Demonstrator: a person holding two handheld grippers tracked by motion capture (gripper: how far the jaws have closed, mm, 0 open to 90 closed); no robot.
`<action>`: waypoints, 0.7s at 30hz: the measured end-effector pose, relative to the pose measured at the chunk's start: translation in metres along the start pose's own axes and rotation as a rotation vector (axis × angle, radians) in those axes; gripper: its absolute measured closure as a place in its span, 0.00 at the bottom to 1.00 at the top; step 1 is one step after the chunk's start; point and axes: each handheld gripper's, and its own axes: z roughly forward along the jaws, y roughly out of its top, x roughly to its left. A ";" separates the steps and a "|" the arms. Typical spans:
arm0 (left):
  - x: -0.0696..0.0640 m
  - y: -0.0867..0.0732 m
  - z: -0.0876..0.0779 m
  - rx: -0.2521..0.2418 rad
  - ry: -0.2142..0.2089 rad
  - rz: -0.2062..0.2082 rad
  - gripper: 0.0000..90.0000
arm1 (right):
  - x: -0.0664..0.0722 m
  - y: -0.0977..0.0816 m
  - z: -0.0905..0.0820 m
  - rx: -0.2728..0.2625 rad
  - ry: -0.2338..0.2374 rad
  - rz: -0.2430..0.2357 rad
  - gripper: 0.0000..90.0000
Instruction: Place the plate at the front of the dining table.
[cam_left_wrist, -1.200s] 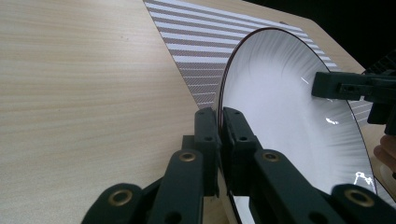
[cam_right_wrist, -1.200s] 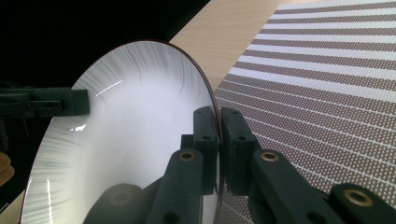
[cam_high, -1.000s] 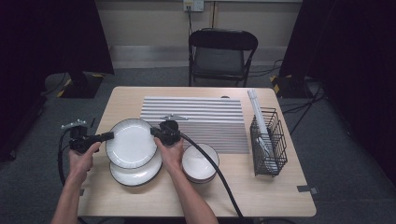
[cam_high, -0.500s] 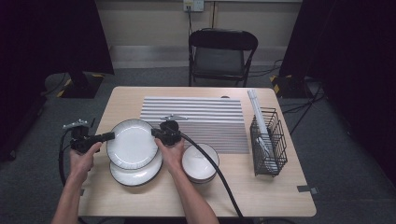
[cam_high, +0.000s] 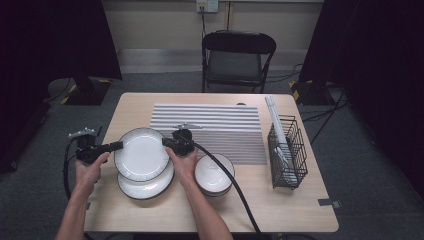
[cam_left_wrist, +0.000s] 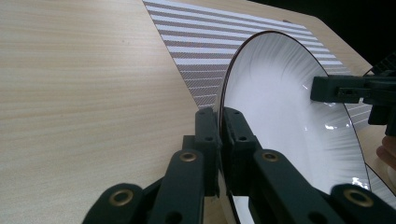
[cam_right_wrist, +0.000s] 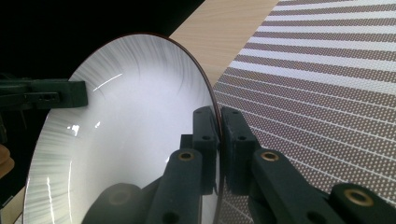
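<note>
Gripping opposite edges of the top plate (cam_high: 142, 154), the left gripper (cam_high: 116, 146) and right gripper (cam_high: 167, 142) hold it clamped above a second plate (cam_high: 145, 186), seemingly lifted clear, beside a bowl (cam_high: 213, 173) on the table (cam_high: 280, 205).

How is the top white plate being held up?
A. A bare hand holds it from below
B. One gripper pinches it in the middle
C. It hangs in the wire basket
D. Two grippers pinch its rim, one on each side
D: the left gripper and the right gripper are each shut on opposite edges of the top plate, above a second plate.
</note>
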 end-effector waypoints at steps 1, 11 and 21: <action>0.000 0.000 0.000 -0.001 -0.003 0.000 0.95 | 0.000 0.000 0.001 -0.002 0.003 0.007 0.95; 0.001 -0.001 0.000 -0.006 -0.012 -0.006 0.95 | -0.003 -0.002 0.007 -0.002 0.036 0.059 0.91; 0.002 -0.001 0.000 -0.010 -0.020 -0.001 0.96 | 0.000 -0.001 0.003 -0.011 0.026 0.027 0.94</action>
